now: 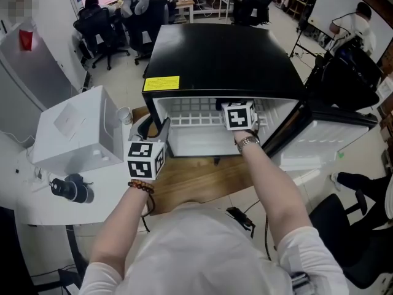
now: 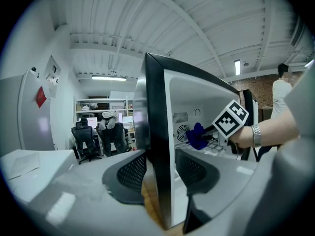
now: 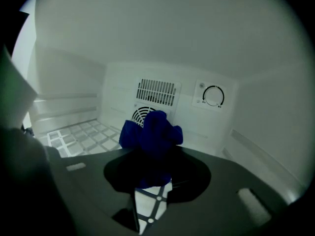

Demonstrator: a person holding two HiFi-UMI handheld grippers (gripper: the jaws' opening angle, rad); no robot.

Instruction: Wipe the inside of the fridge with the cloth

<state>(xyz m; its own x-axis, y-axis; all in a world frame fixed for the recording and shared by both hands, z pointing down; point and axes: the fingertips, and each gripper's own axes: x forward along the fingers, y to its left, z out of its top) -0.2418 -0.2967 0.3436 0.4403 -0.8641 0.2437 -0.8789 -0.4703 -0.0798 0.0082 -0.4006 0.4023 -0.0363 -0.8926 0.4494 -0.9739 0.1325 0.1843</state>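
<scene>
Your right claw clamps cloth inside fridge; wipe seems underway, likely unfinished. Left claw pinches side wall.

office chairs, white box, wooden surface

In the head view, the fridge's black top hides the right gripper's jaws and the cloth. The yellow label, at the top's 8 o'clock, has print too small to read.
</scene>
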